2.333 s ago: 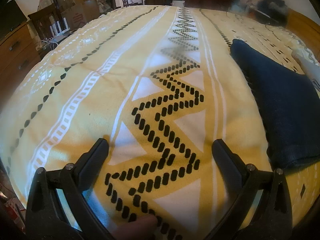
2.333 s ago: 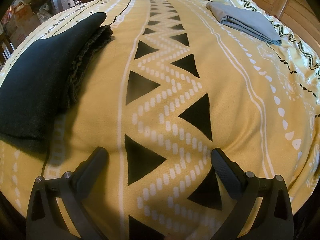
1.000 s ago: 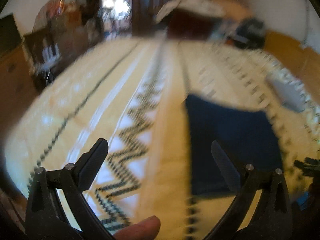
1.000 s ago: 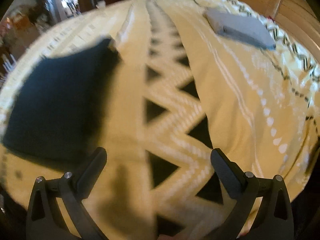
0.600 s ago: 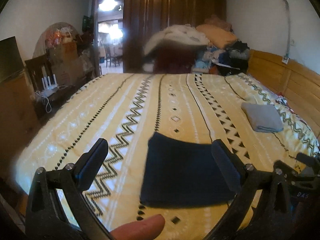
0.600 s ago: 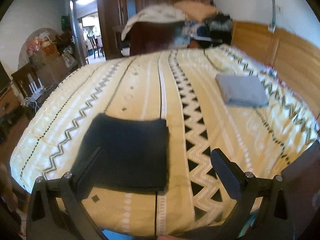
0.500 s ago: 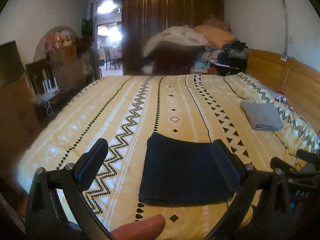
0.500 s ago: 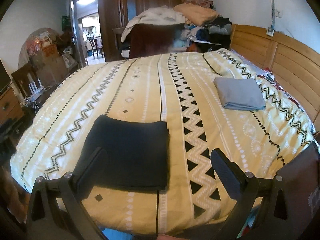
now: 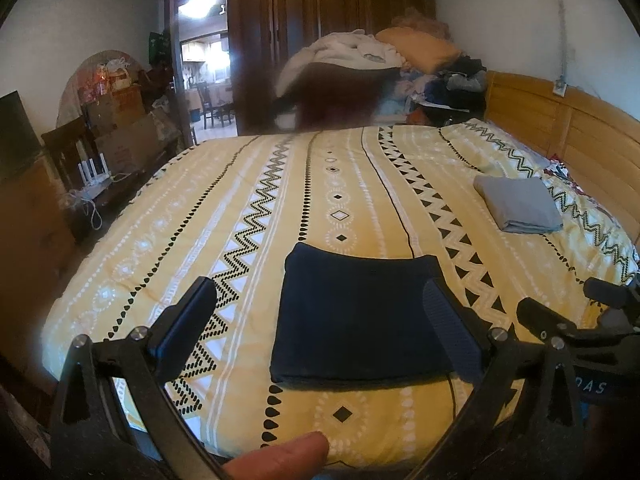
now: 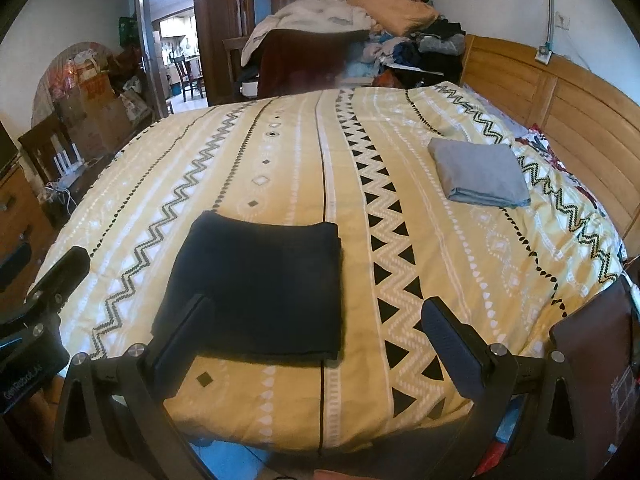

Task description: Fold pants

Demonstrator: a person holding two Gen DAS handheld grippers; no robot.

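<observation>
Navy folded pants (image 9: 360, 320) lie square near the bed (image 9: 160, 248) edge, so keep left claw (image 9: 320, 320) and right claw (image 10: 316, 332) wide, empty, clear.

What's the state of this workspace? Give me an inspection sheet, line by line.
Surface: bed under a yellow patterned cover, smooth.
Job's things: dark pants folded into a flat rectangle near the front edge.
Clutter: folded grey cloth toward the headboard side, apart from the pants.
Grippers: left gripper and right gripper both above the bed's front edge, jaws spread, holding nothing.
Cables: white cords by the router beside the bed; a wall cable runs down to a socket.
Surroundings: heap of clothes beyond the bed, wooden headboard, cardboard boxes, open doorway.
</observation>
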